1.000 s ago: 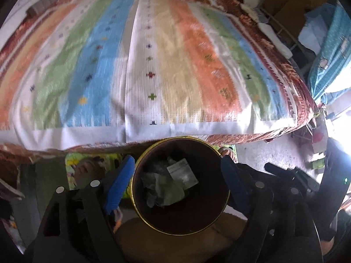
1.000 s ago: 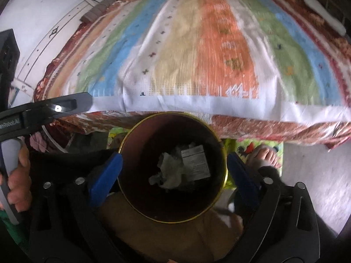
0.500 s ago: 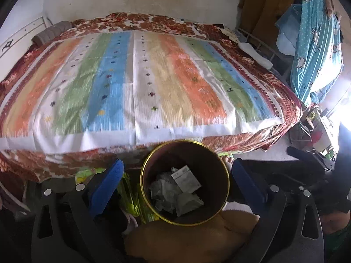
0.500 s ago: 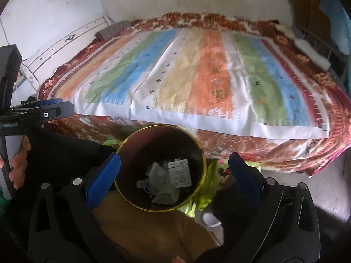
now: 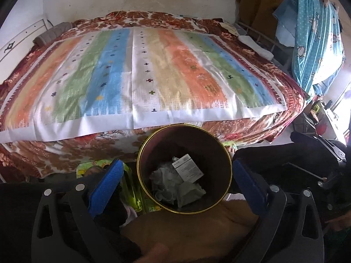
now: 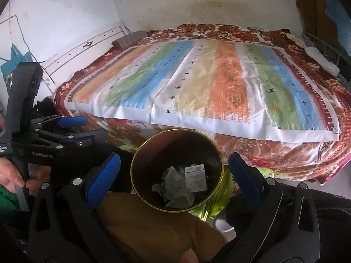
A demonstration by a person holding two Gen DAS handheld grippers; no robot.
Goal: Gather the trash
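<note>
A round dark bin with a gold rim (image 5: 144,184) stands on the floor at the foot of the bed; it also shows in the right wrist view (image 6: 137,188). Inside lie crumpled grey-white papers (image 5: 175,188) and a white printed packet (image 5: 187,168), also seen in the right wrist view (image 6: 196,178). My left gripper (image 5: 175,175) is open and empty, its blue pads either side of the bin, above it. My right gripper (image 6: 174,171) is open and empty, likewise above the bin. The left gripper's body (image 6: 43,135) shows at the left of the right wrist view.
A bed with a striped colourful sheet (image 5: 140,76) over a red floral blanket (image 5: 291,109) fills the view ahead. Blue dotted cloth (image 5: 316,32) and a metal rack (image 5: 263,41) are at the right. A yellow-brown cloth (image 6: 153,225) lies near me. A green patterned mat (image 5: 131,188) lies beside the bin.
Both grippers have drawn back and up from the bin, which now looks smaller and lower. More of the bed and back wall show. The bin's contents are unchanged.
</note>
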